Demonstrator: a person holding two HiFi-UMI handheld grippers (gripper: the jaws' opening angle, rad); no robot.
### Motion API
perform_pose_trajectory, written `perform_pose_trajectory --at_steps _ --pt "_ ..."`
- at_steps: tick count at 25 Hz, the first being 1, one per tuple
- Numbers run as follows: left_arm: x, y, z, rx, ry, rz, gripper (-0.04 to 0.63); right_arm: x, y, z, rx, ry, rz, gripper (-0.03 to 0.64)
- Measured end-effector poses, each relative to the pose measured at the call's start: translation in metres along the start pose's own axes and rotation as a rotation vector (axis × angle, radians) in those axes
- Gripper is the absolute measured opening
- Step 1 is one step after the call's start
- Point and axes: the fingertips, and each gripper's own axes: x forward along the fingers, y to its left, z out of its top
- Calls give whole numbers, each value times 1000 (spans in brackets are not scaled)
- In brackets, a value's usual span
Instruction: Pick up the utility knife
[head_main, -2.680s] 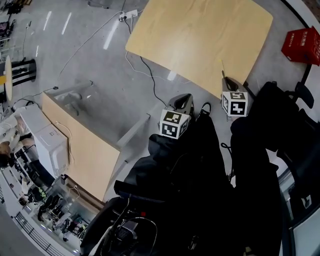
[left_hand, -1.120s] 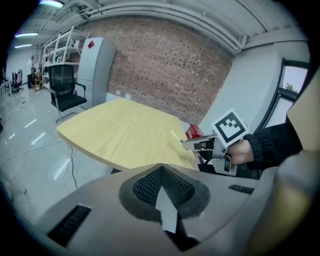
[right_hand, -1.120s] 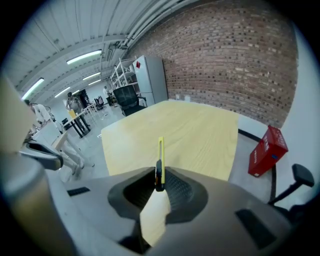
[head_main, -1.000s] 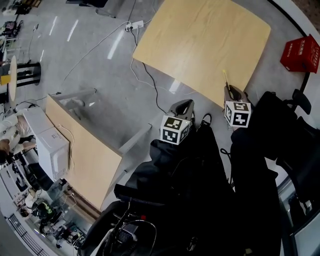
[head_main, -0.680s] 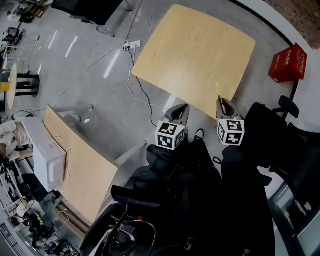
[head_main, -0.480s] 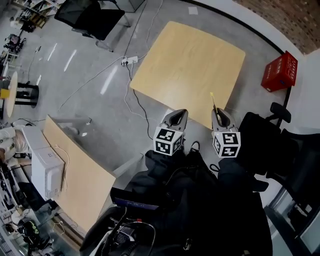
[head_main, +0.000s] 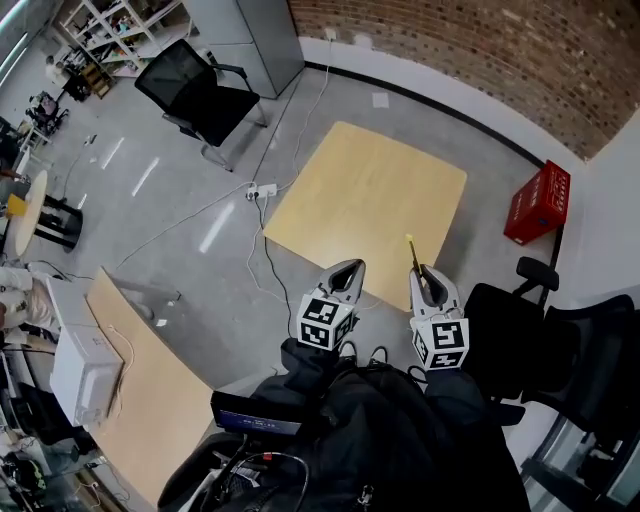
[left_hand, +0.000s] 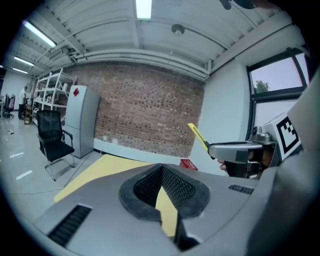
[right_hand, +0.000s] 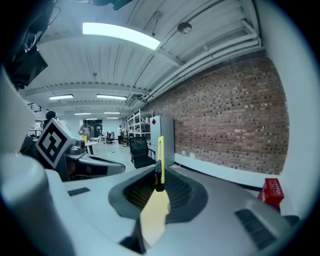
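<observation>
The utility knife (head_main: 411, 250) is a thin yellow strip with a dark base. It sticks up and forward out of my right gripper (head_main: 425, 281), which is shut on it, held in the air over the near edge of the light wooden table (head_main: 368, 196). In the right gripper view the utility knife (right_hand: 160, 161) stands upright between the jaws of my right gripper (right_hand: 158, 178). My left gripper (head_main: 345, 277) hangs beside it to the left, shut with nothing in it. From the left gripper view, past my left gripper (left_hand: 163, 176), the utility knife (left_hand: 199, 136) shows at the right.
A red crate (head_main: 538, 203) stands on the floor right of the table. A black office chair (head_main: 196, 94) is at the far left, another black chair (head_main: 565, 335) close at the right. A second wooden table (head_main: 150, 385) and a white box (head_main: 80, 372) lie at the lower left. Cables (head_main: 262, 240) cross the floor.
The head view has tilted up and now takes in the brick wall and more of the room. Both grippers sit lower in it, the right one still shut on the knife.
</observation>
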Motion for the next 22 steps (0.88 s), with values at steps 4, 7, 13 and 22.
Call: perform_pose_trajectory --at_steps 4,7,13,22 --pt "-10 -4 19 18 -32 1 0 -12 6 21 -7 -58 -6 60" --pt "-12 -7 29 39 -66 -3 0 -19 7 35 -16 -95 -7 60" --pt "-12 -13 55 74 -132 -11 0 -27 5 60 -39 -156 -15 60" --pt "-16 -18 84 120 -192 -20 0 -37 -1 90 -50 -235 -50 60"
